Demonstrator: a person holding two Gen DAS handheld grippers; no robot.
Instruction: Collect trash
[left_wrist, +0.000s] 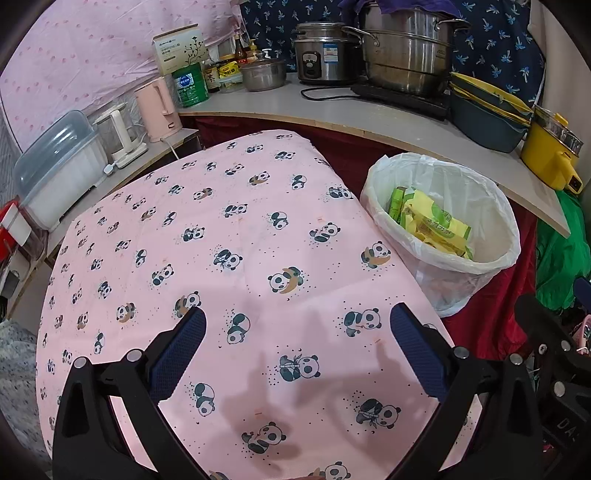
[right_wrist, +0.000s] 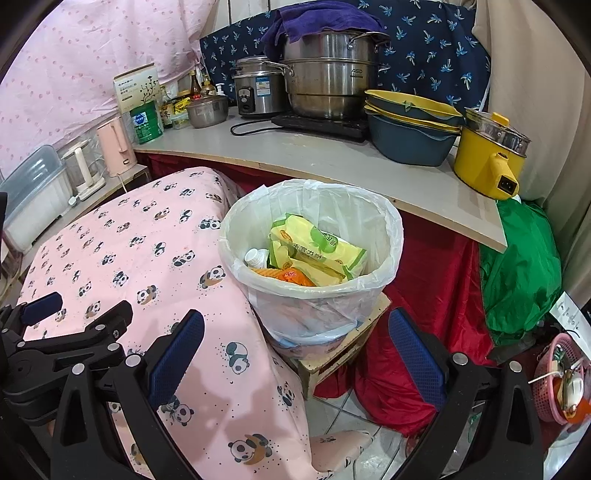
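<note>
A white-lined trash bin (left_wrist: 491, 206) (right_wrist: 384, 221) stands to the right of the table with the pink panda cloth (left_wrist: 207, 266) (right_wrist: 122, 266). It holds yellow-green wrappers (left_wrist: 436, 221) (right_wrist: 317, 251), a white bottle (right_wrist: 256, 258) and an orange packet (right_wrist: 291, 276). My left gripper (left_wrist: 297, 328) is open and empty above the cloth. My right gripper (right_wrist: 295, 332) is open and empty just in front of the bin. The left gripper also shows at the left of the right wrist view (right_wrist: 74, 317).
The bin sits on a small wooden box (right_wrist: 332, 354). A counter (right_wrist: 332, 162) behind carries pots (right_wrist: 328, 85), a rice cooker (right_wrist: 258, 92), stacked basins (right_wrist: 410, 129), a yellow pot (right_wrist: 487, 155) and kettles. A green bag (right_wrist: 524, 269), red cloth and a pink basket (right_wrist: 557, 376) lie at right.
</note>
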